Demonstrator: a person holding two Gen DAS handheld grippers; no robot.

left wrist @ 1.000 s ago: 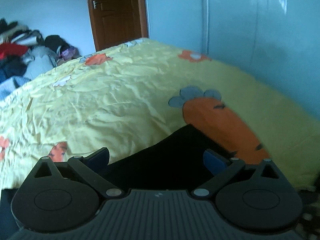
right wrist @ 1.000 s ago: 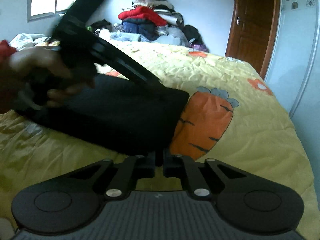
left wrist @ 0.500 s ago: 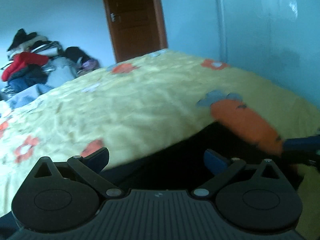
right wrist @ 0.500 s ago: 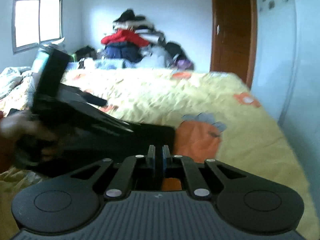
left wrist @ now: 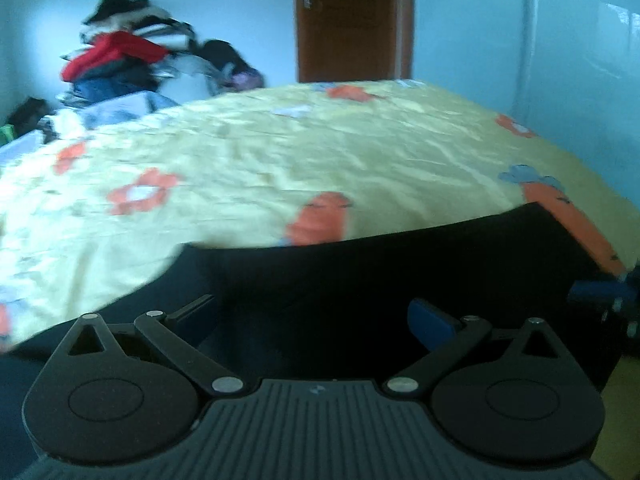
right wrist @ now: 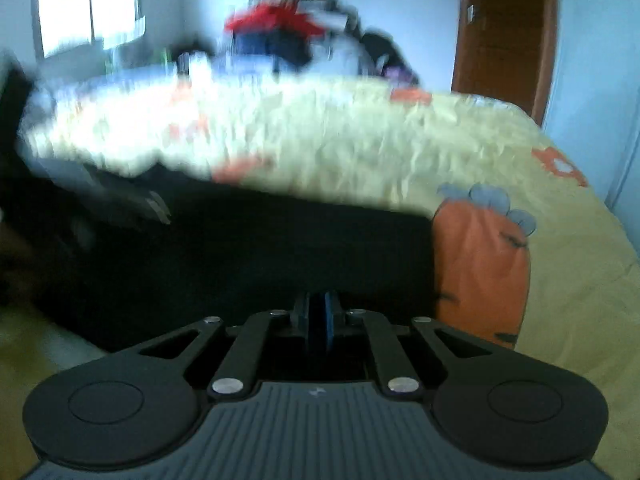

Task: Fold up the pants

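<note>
On the far left of our left wrist view, the heap of clothes (left wrist: 128, 60) topped with a red garment now stands well inside the frame, where a second ago it barely showed at the left edge. The brown door (left wrist: 352, 20) has slid from left of centre to the middle, so our view has swung leftward across the room. The yellow bedspread (left wrist: 280, 152) fills the middle. More of its orange flower prints show on the left than before, and the big carrot print (left wrist: 576, 220) has moved out to the right edge.

The black pants (left wrist: 380, 272) lie on the bedspread as a wide dark band just ahead of our left gripper (left wrist: 312, 316). A second ago we saw only a narrow corner of them. Our left gripper's fingers stand wide apart over the cloth, pinching nothing. At the right edge, the blue tip of our right gripper (left wrist: 600, 290) has come into sight at the pants' right end.

In our right wrist view, which is badly blurred, our left gripper (right wrist: 132, 204) is a dark smear at the left, lower and farther left than earlier. The pants (right wrist: 260, 248) spread across the centre, more stretched out than before. Our right gripper (right wrist: 318, 312) is clenched at the pants' near edge. We cannot tell whether cloth is pinched. The carrot print (right wrist: 484, 264) lies beside the pants' right end.
</note>
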